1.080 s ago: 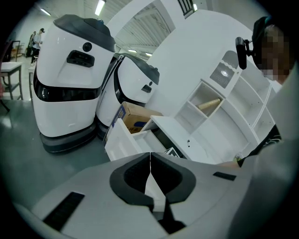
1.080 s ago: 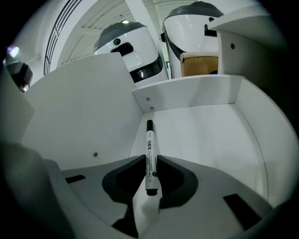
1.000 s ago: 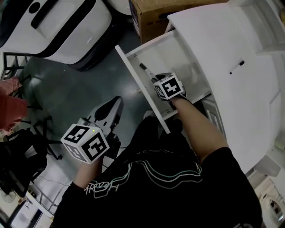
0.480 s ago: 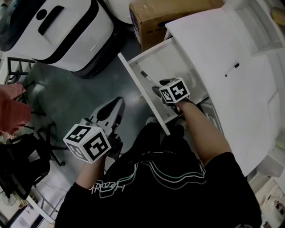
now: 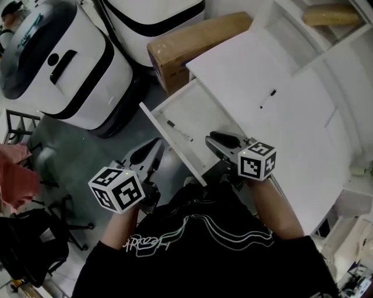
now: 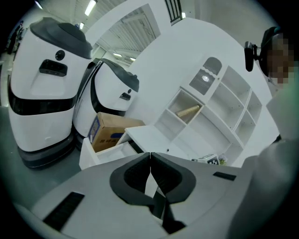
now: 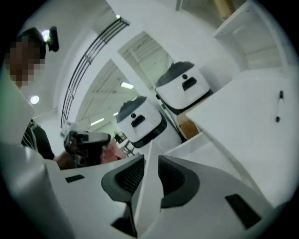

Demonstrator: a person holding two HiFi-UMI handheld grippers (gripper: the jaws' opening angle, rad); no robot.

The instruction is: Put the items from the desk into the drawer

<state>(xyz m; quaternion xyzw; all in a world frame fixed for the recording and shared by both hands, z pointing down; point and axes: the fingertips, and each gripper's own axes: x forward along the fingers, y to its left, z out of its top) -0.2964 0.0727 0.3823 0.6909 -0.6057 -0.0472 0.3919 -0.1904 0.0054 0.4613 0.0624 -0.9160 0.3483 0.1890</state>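
The white drawer [image 5: 169, 139] stands pulled out from the white desk [image 5: 303, 134]. A black pen [image 5: 178, 131] lies on the drawer's floor. A second black pen [image 5: 268, 99] lies on the desk top. My right gripper [image 5: 211, 138] hovers above the drawer's near right corner; its jaws have just been closing, a gap still shows in the right gripper view [image 7: 151, 161], and nothing is between them. My left gripper [image 5: 156, 144] hangs over the floor left of the drawer front, shut and empty, as the left gripper view [image 6: 150, 154] shows.
A cardboard box [image 5: 192, 46] sits on the floor behind the drawer, beside two white machines [image 5: 64, 70]. A white shelf unit [image 5: 326, 35] at the desk's back holds a tan roll [image 5: 329, 14]. Red cloth [image 5: 14, 180] and black frames lie at left.
The right gripper has risen out of the drawer and drawn back toward the body, leaving the pen lying in the drawer. The left gripper rose a little.
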